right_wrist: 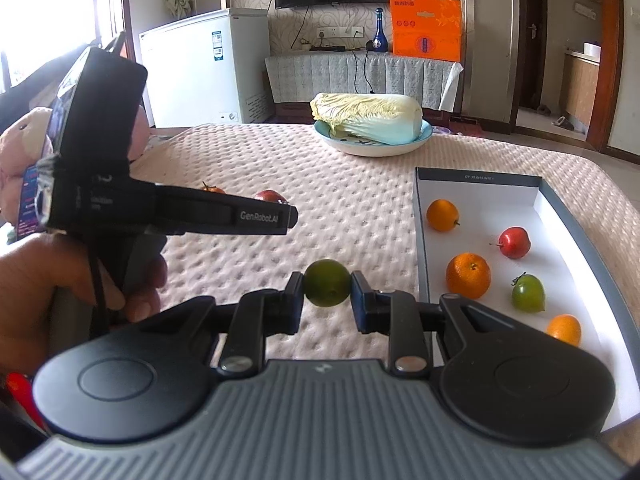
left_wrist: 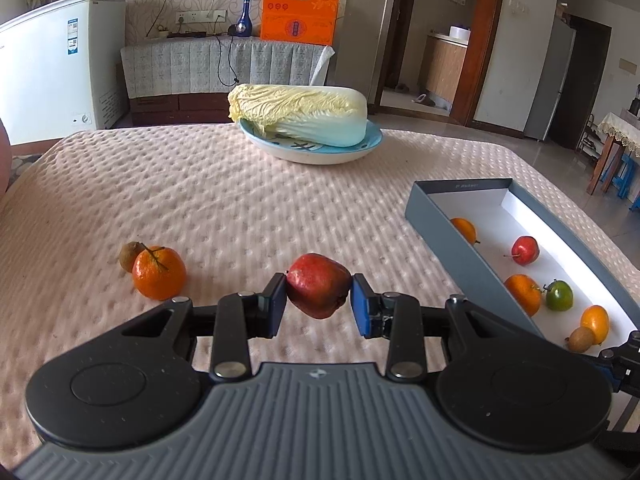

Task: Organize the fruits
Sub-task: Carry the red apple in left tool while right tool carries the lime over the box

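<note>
Left claw (left_wrist: 319, 298): clenched on a red apple (left_wrist: 319, 291), lifted clear of the bench (left_wrist: 224, 208), pads pressing its two sides.

Right claw (right_wrist: 327, 294): clenched on a green fruit (right_wrist: 327, 289), also held above the bench, just left of the box (right_wrist: 478, 179).

Box: open, grey outside, white inside, at the right of the bench. Contents in the right wrist view: orange (right_wrist: 442, 215) at the far end; small red apple (right_wrist: 515, 242); large orange (right_wrist: 468, 275); green tomato (right_wrist: 528, 293); a near orange (right_wrist: 564, 329), partly hidden. The left wrist view adds a kiwi (left_wrist: 581, 339) touching that near orange.

Loose on the bench, left side: mandarin (left_wrist: 159, 273) with a brown kiwi-like fruit (left_wrist: 130, 255) touching it behind.

Far centre: plate (left_wrist: 316, 151) bearing a cabbage (left_wrist: 300, 114) on its side.

A hand (right_wrist: 60, 280) grips the left device's handle, seen from the right wrist.
</note>
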Demonstrator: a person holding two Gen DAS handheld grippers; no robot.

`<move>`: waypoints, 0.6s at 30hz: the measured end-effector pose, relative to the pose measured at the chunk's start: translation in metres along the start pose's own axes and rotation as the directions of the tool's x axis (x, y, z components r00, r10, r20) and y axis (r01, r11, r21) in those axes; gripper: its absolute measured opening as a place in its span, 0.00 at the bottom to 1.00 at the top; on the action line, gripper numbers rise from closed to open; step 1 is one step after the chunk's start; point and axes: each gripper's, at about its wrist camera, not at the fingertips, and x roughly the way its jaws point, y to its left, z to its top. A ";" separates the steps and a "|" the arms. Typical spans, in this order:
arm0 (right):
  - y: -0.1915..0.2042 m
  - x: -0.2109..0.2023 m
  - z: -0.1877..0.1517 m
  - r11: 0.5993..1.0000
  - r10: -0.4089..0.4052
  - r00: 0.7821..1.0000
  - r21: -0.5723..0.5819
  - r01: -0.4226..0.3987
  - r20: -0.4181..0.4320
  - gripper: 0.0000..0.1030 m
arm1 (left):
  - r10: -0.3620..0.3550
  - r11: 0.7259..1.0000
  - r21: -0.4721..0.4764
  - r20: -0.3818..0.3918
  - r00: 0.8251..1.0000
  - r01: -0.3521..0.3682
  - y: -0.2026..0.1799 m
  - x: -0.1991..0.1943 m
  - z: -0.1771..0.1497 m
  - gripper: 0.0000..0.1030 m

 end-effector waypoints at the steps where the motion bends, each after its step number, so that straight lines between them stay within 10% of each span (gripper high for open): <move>1: 0.000 -0.001 0.000 1.000 -0.001 1.000 0.000 0.001 0.002 0.27 | 0.000 1.000 0.003 0.000 1.000 0.000 -0.002 0.000 0.001 0.39; 18: -0.020 -0.022 -0.001 0.999 -0.030 0.999 0.026 0.029 0.032 0.27 | -0.043 0.998 0.043 0.029 0.999 0.042 -0.045 -0.008 0.011 0.39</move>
